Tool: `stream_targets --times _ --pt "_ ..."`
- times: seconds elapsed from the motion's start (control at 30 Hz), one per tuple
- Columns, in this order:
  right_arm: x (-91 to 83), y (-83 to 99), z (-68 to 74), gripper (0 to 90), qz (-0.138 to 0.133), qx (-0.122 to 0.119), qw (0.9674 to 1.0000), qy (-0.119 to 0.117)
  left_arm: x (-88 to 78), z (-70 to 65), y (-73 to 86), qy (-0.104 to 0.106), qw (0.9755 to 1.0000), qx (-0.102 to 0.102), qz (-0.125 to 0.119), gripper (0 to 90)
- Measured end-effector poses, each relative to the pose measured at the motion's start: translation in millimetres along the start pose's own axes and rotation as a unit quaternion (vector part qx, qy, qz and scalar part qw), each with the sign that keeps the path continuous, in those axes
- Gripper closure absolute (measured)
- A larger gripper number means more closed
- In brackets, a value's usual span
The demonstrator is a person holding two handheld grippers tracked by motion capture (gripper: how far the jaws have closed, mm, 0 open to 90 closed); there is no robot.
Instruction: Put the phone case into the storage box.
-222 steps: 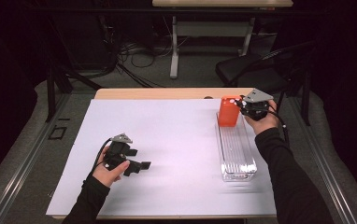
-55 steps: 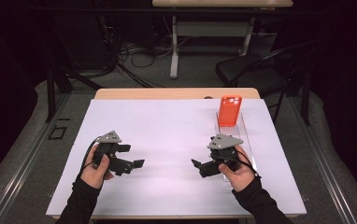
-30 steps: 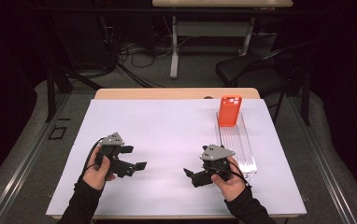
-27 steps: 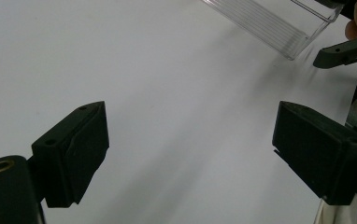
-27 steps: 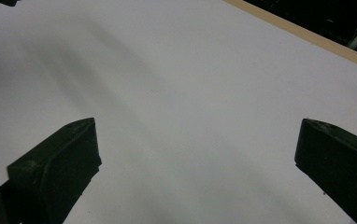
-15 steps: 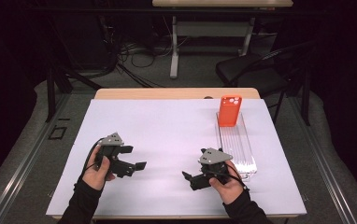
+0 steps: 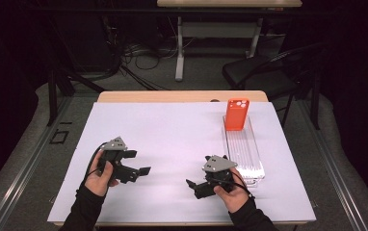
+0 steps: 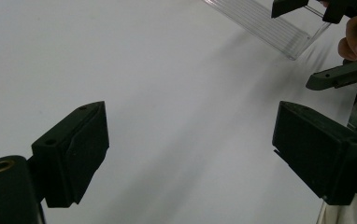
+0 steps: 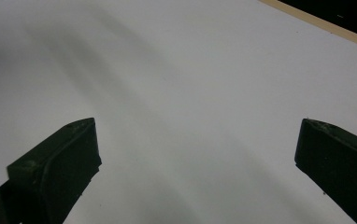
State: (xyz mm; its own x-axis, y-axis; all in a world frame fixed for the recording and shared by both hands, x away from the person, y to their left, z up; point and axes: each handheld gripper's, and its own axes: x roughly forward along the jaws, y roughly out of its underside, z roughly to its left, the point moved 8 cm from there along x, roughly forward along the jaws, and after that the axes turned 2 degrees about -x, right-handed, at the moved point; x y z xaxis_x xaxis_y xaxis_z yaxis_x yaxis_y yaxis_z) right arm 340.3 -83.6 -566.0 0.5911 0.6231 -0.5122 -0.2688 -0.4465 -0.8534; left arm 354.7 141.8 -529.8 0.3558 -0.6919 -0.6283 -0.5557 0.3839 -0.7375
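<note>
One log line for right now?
left tongs open, empty | right tongs open, empty | orange phone upright in clear rack

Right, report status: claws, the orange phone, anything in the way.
Left claw open, empty, low over the white sheet. Right claw open, empty. Orange phone upright at far end of clear rack, untouched. Nothing in the way.
</note>
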Motion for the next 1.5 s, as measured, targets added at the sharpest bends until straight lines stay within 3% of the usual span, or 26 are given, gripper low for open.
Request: stream_targets --times 1.5 --pt "5.5 10.6 1.0 0.0 0.012 0.003 0.9999 -0.004 -0.4 2.5 1.8 -0.003 1.0000 -0.004 0.000 11.2"
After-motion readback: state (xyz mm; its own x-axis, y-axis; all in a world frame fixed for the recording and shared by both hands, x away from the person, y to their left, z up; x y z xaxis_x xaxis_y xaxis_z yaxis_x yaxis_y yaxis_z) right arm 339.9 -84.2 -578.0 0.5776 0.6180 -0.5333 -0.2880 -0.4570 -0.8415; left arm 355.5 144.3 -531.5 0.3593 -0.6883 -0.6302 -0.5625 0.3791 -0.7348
